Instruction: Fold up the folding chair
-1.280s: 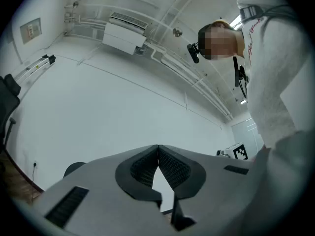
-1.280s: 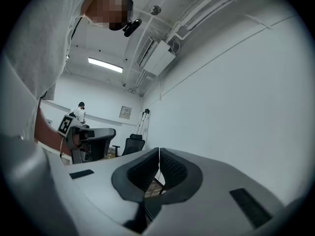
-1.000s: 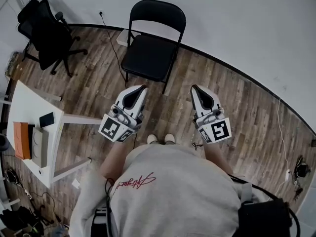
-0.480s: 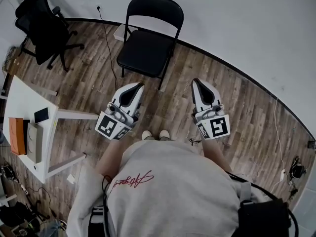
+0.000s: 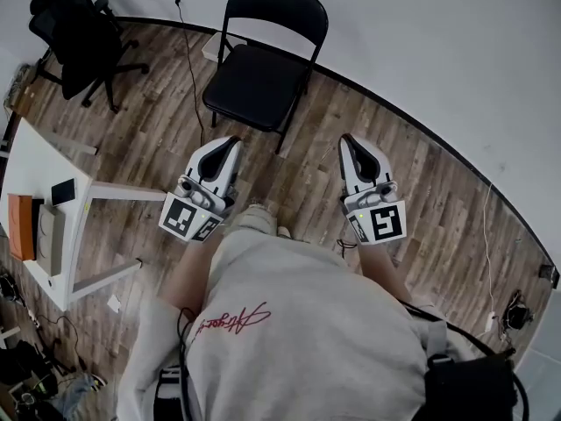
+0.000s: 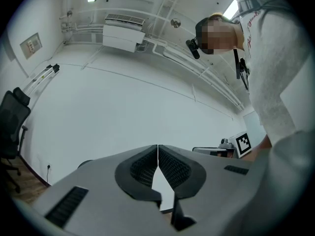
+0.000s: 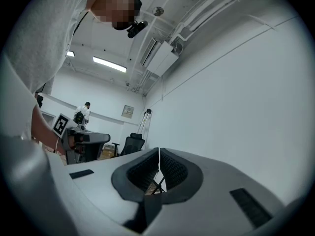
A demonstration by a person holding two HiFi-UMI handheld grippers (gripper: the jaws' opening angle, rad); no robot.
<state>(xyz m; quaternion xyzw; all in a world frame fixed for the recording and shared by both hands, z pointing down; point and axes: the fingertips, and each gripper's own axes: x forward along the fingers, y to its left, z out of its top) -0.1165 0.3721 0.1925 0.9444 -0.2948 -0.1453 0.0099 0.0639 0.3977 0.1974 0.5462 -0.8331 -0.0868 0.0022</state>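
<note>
A black folding chair (image 5: 260, 70) stands unfolded on the wooden floor against the white wall, ahead of me in the head view. My left gripper (image 5: 230, 141) is shut and empty, held short of the chair's front left leg. My right gripper (image 5: 348, 140) is also shut and empty, out to the right of the chair. In the left gripper view the jaws (image 6: 158, 146) meet tip to tip with only the white wall beyond. In the right gripper view the jaws (image 7: 159, 150) are closed too, and a bit of the chair's crossed legs (image 7: 157, 186) shows through the gap below the tips.
A black office chair (image 5: 77, 35) stands at the far left. A white table (image 5: 35, 200) with a phone and an orange book is at the left. A cable (image 5: 191, 68) runs along the floor beside the folding chair. More cables lie at the right by the wall.
I have stepped closer, and the folding chair sits slightly nearer my grippers. Both grippers stayed shut; the left one drifted left and lower in the view.
</note>
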